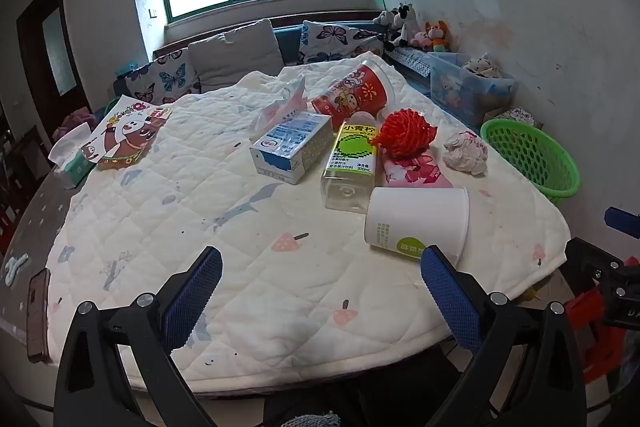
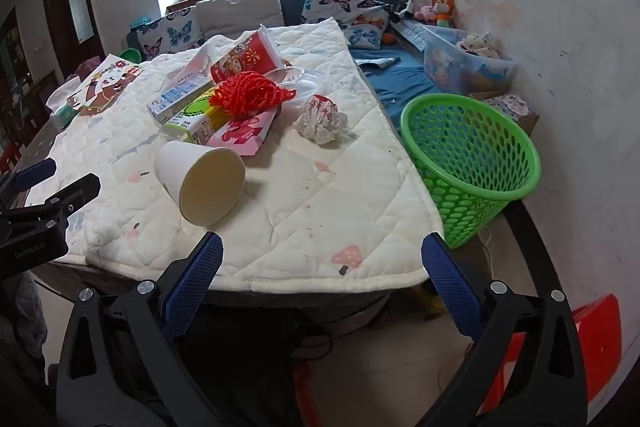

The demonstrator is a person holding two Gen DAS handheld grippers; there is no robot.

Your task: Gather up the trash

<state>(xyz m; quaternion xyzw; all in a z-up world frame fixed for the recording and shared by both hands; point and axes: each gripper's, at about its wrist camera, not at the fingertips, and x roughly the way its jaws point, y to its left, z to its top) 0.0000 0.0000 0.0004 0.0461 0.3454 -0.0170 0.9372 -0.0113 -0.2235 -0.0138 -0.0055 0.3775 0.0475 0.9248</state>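
Observation:
Trash lies on a white quilted mat (image 1: pixel 160 211) over a table. A white paper cup (image 1: pixel 416 223) lies on its side nearest me; it also shows in the right wrist view (image 2: pixel 204 179). Behind it are a clear lime-drink bottle (image 1: pixel 352 159), a blue milk carton (image 1: pixel 292 147), a red foam net (image 1: pixel 406 133), a pink wrapper (image 1: pixel 416 171), a crumpled paper ball (image 1: pixel 466 151) and a red printed cup (image 1: pixel 356 91). A green mesh basket (image 2: pixel 468 151) stands at the table's right edge. My left gripper (image 1: pixel 320 291) and right gripper (image 2: pixel 322 271) are both open and empty at the near edge.
A tissue pack (image 1: pixel 72 159) and a cartoon-bear bag (image 1: pixel 124 135) lie at the mat's far left. A phone (image 1: pixel 38 315) lies on the bare table at left. A sofa with butterfly cushions (image 1: pixel 240 59), a plastic bin (image 1: pixel 468 87) and a red stool (image 2: pixel 596 339) surround the table.

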